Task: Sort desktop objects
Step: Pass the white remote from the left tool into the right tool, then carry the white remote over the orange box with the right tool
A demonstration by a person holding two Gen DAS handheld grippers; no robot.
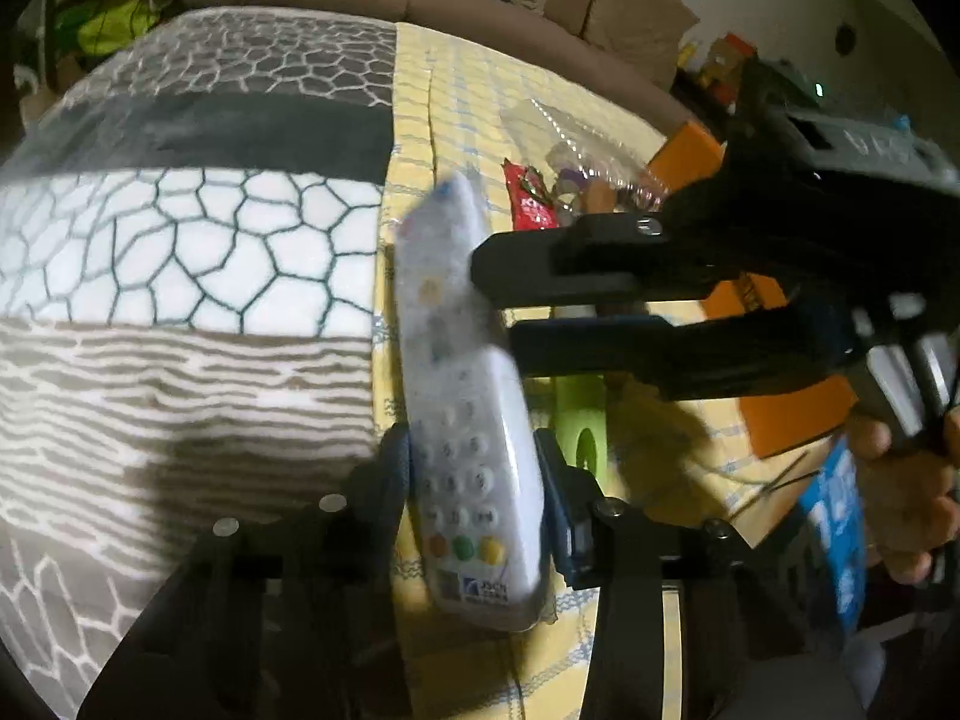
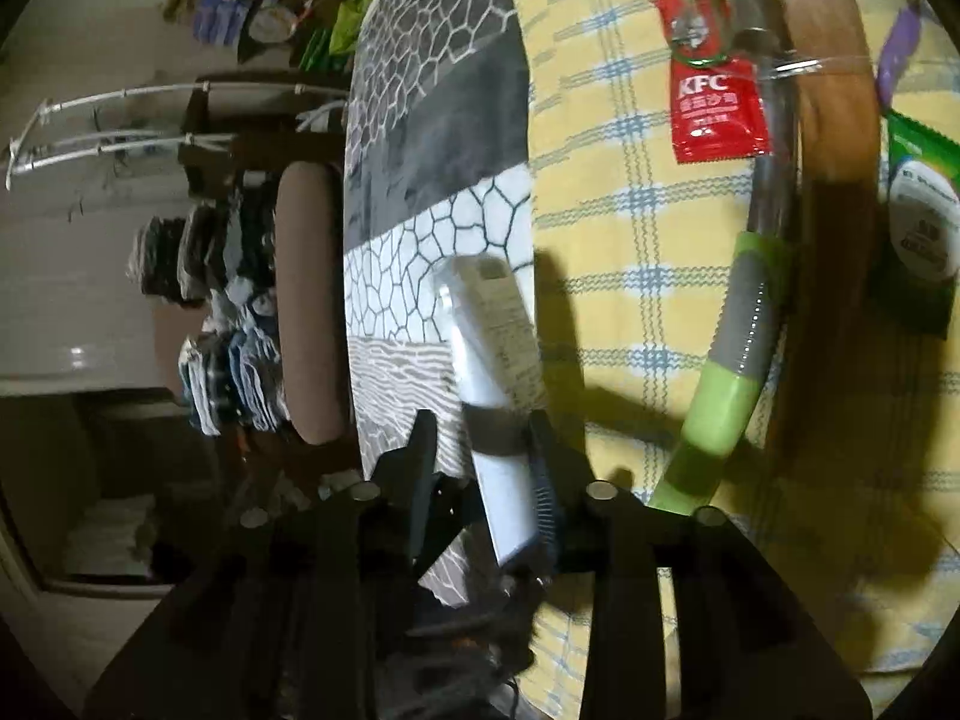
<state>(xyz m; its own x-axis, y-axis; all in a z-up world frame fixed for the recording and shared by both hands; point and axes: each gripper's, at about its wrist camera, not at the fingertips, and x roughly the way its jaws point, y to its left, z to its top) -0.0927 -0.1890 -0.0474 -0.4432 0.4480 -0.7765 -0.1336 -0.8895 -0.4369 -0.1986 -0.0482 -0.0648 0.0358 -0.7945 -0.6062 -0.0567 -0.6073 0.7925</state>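
step: mid hand-over of the white remote [image 1: 462, 396], held up over the seam between patterned mat [image 1: 180, 240] and yellow checked cloth [image 1: 480, 96].
left gripper [image 1: 474, 468]: clenched on the remote's keypad end, lower centre.
right gripper [image 2: 480, 450]: clamped on its far end; in the left view it enters from the right.
next: judgement — one side lets go, the other carries it to its spot.
far: KFC sachet [image 2: 714, 102], upper right, untouched.

- Both views were dim indoors, with black fisheye corners and strongly bowed edges.
- Motion blur smeared the remote [image 1: 465, 396] and the gripper bodies up close.
- Hard dark shadows fell across the yellow checked cloth [image 2: 606, 192].
- Glare flared on the clear plastic [image 2: 798, 66].
- The background stayed murky and soft.
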